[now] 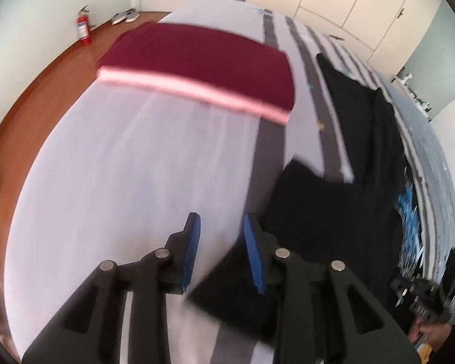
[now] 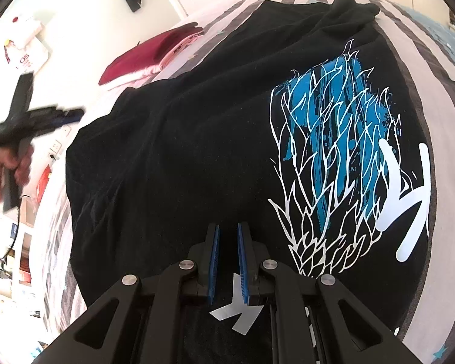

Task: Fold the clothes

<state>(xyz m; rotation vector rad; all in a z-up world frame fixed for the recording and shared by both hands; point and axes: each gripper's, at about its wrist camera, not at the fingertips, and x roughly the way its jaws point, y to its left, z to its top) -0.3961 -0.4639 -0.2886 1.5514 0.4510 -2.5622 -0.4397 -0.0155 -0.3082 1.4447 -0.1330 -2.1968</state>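
1. The black T-shirt [image 2: 182, 139] lies spread on the striped bed [image 1: 112, 163], its blue-and-white print [image 2: 333, 151] facing up, one near corner folded over.
2. The left gripper [image 1: 221, 251] hangs above the shirt's left edge with its jaws parted and nothing between the blue pads [image 1: 192, 248]; it is released.
3. The right gripper [image 2: 227, 261] sits low over the shirt's near hem, jaws drawn narrow with a slim gap. Black cloth lies under and between the fingers, but I cannot tell whether they pinch it.
4. Left of the shirt, a wide stretch of bare sheet runs to the bed's edge.
5. Beyond the shirt's far-left side, a folded maroon garment [image 1: 197, 60] lies on a pink one [image 1: 194, 91], well apart from it.
6. A hand [image 2: 6, 170] grips the left tool's handle, off the shirt's left edge.
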